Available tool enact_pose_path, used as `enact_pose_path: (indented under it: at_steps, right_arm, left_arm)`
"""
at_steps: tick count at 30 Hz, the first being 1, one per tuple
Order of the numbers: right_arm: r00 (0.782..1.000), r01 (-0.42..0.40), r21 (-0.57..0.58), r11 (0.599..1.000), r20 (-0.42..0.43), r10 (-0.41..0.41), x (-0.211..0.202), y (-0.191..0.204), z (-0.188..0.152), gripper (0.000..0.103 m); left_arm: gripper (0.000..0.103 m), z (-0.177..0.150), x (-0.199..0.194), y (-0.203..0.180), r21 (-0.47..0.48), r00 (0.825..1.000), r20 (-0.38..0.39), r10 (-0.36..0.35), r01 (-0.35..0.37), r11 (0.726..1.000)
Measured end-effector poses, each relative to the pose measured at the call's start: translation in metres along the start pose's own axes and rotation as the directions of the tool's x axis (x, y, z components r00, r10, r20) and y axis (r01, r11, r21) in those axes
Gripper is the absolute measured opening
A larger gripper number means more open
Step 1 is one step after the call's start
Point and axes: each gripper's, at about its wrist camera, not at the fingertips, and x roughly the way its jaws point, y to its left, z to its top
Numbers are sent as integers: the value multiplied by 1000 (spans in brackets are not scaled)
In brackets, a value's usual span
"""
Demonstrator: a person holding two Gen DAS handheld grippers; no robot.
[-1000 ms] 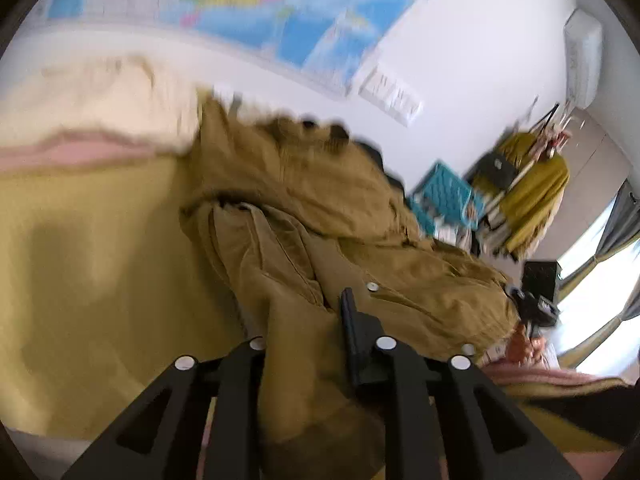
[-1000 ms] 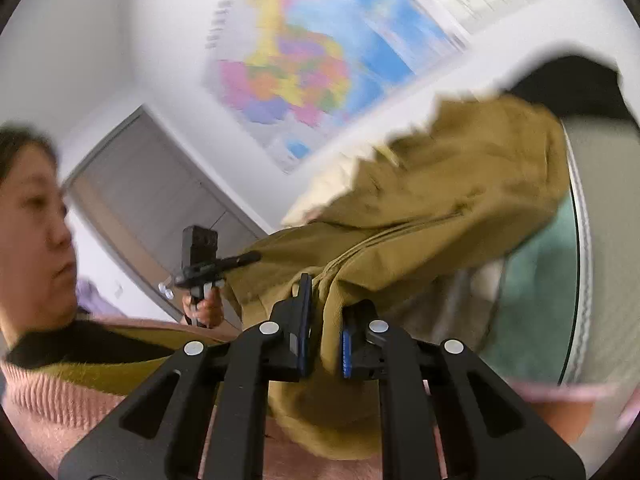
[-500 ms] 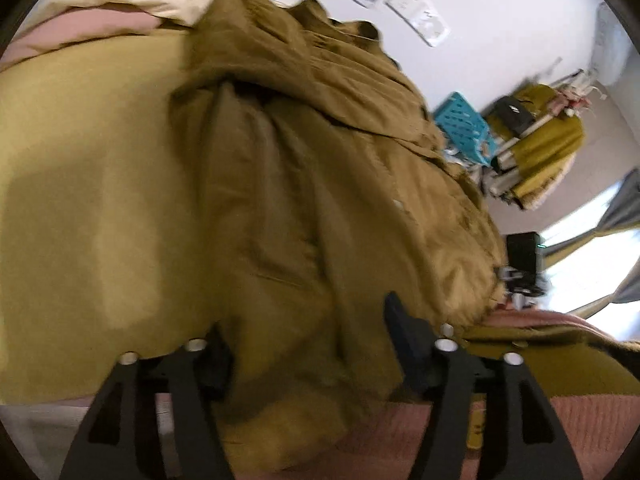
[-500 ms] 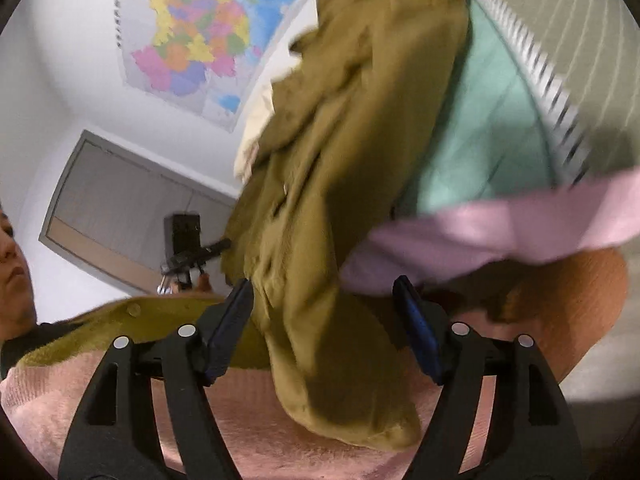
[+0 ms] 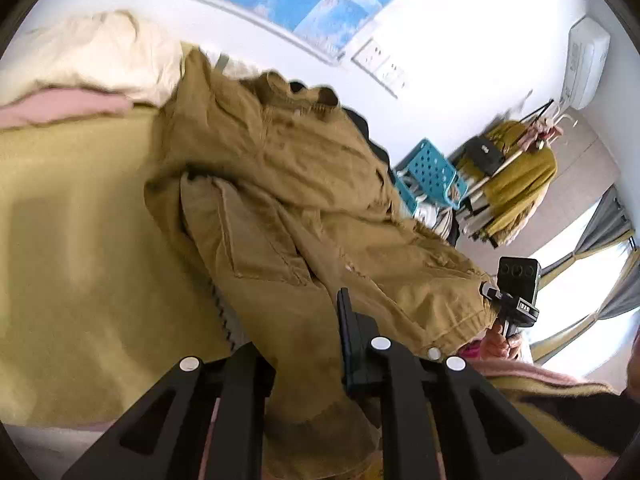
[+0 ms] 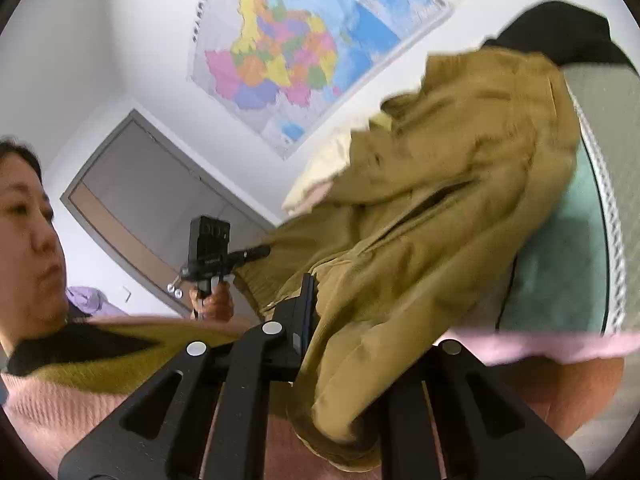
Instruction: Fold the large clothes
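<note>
Half a second before this moment both claws stood spread, with the brown coat lying loose between the fingers; at this moment each had just been closing and was pinching cloth again. The left gripper (image 5: 304, 344) had its fingers pressed onto a fold of the brown coat (image 5: 288, 184) at its near hem, and the right gripper (image 6: 352, 320) was clamped on another part of the same hem, seen small in the left wrist view at the coat's far corner (image 5: 516, 300). Both hands had gone down toward the bed with the jaws open and come back to much the same pose as a second before. I judged this a re-grip: the hem had been let go, then caught afresh at two points, so the fold itself was not yet made.

The coat lay bunched on the yellow bedspread (image 5: 80, 240), its collar end toward the wall-side edge by the cream pillow (image 5: 88, 52), its hem end lifted off the near edge of the bed.

The left gripper's left finger and the right gripper's right finger were buried under cloth. How many layers each claw held was probably more than one, but blur and folds hid it. The sleeves could not be picked out.
</note>
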Motion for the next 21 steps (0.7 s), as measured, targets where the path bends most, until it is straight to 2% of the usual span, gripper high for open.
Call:
enact_pose_path:
  at_steps: [7,12,17,21]
  right_arm:
    - [998,0,-31,1000,70,3,-11,5,38,10]
    - [993,-7,-37,999,116,11,-11,3,73,10]
    - [991,3,-38,999,136,2,-6,-1,109,11]
    - [991,30,-37,999,133,-24,0,-4,135,12]
  left_arm:
    - [13,34,-10,-4,0,1000,28,5,-6,1000]
    - [13,68,-12,-12,42,999,45,27,-29,999]
    - [14,101,-10,-18,79,998,46,50,-54,995]
    - [14,125,-5,-15,72,997,45,64,-67,995]
